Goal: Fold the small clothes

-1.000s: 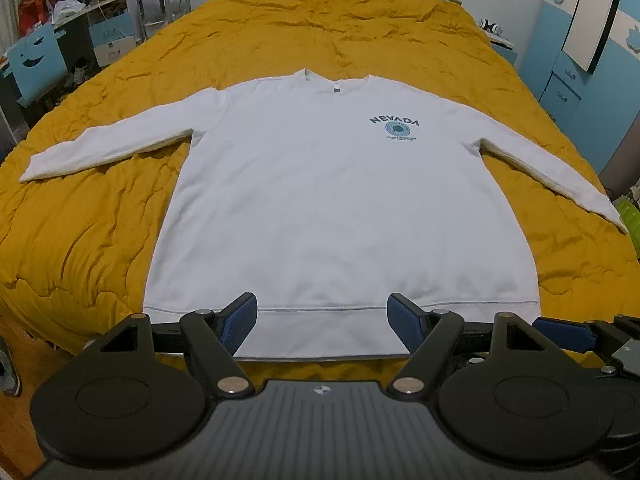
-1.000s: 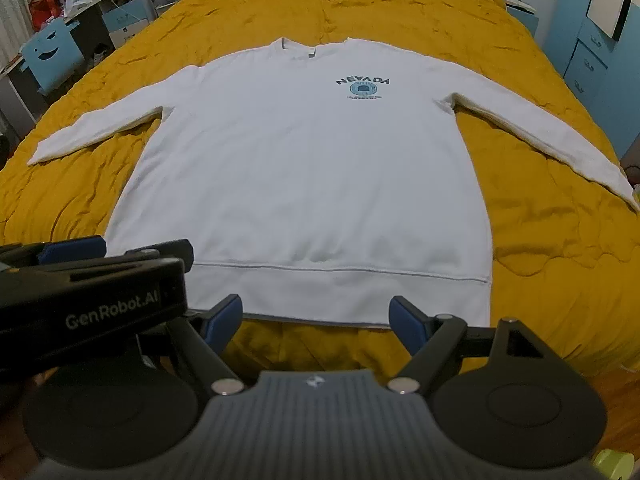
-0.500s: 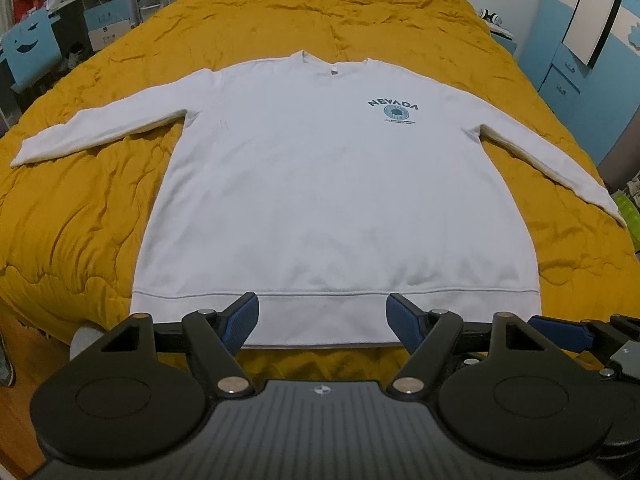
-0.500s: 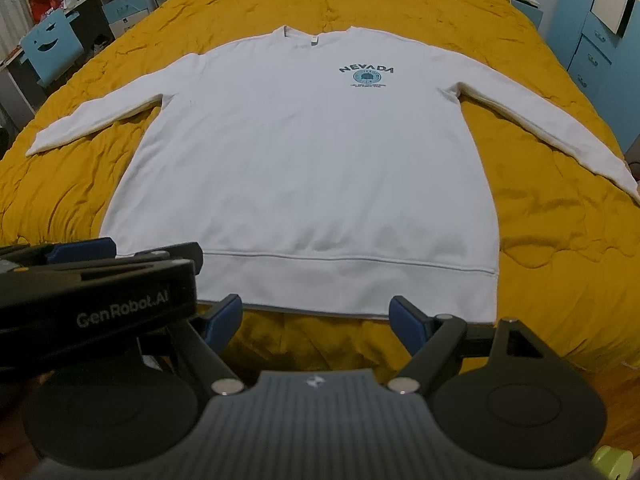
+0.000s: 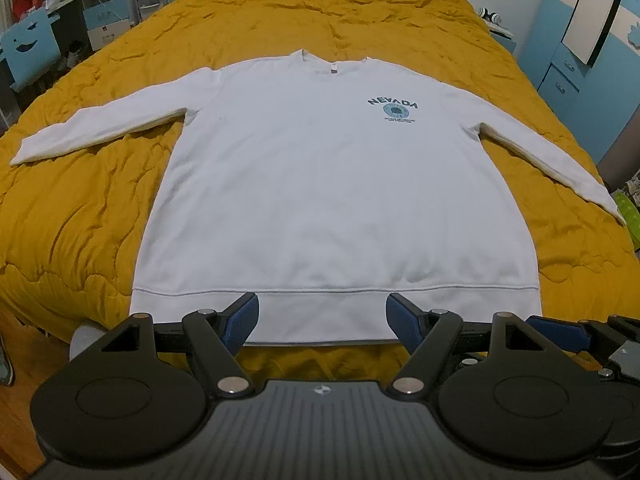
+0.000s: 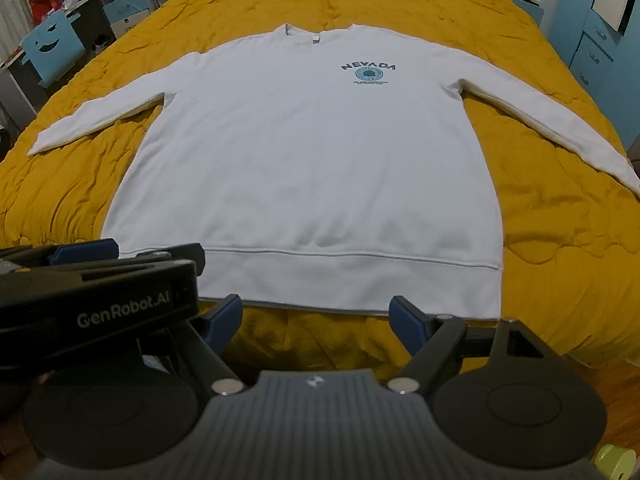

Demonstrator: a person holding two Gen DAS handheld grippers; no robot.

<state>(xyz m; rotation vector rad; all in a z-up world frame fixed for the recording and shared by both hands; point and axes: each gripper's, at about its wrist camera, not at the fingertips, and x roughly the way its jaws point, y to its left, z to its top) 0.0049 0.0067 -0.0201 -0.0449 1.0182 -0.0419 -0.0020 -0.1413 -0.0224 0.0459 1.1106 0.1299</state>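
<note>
White "NEVADA" sweatshirt (image 5: 332, 200) flat on yellow quilt (image 5: 80, 208); both claws spread, left claw (image 6: 132, 254) marked "GenRobot.AI".

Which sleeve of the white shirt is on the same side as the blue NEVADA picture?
The right sleeve. The NEVADA print on the shirt sits next to that shoulder, while the left sleeve has only plain white cloth beside it.

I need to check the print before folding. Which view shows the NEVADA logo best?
The left wrist view: the NEVADA logo is slightly larger and sharper there. The right wrist view shows it whole too, only farther off.
</note>
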